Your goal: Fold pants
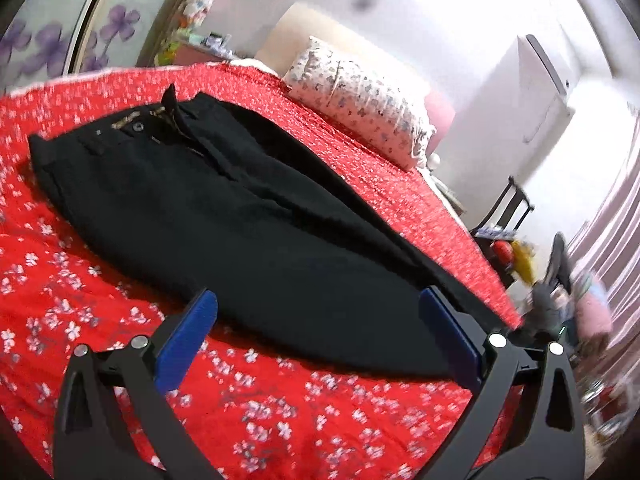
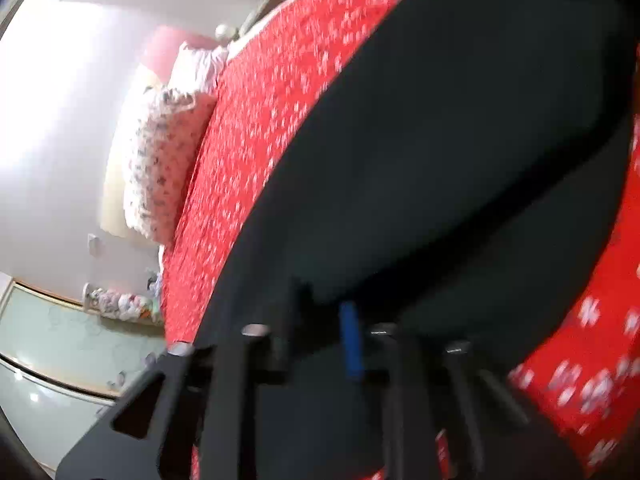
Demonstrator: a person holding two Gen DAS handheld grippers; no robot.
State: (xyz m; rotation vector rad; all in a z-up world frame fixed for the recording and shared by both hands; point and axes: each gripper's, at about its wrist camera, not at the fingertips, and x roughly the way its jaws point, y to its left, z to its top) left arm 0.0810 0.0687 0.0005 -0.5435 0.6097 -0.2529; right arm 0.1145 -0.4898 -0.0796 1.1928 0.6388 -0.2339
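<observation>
Black pants (image 1: 224, 216) lie on the red flowered bedspread (image 1: 60, 280), folded lengthwise, waistband with its button at the far left and the legs running toward me. My left gripper (image 1: 318, 328) is open above the leg end, its blue pads on either side of the fabric and holding nothing. In the right wrist view the pants (image 2: 460, 140) fill the frame. My right gripper (image 2: 326, 320) has its jaws close together right at the dark cloth; blur hides whether cloth is pinched between them.
A flowered pillow (image 1: 360, 108) lies at the head of the bed and shows in the right wrist view (image 2: 160, 160). A dark chair (image 1: 508, 204) and clutter stand beyond the bed's right edge. A wardrobe with purple flowers (image 1: 52, 40) is at the far left.
</observation>
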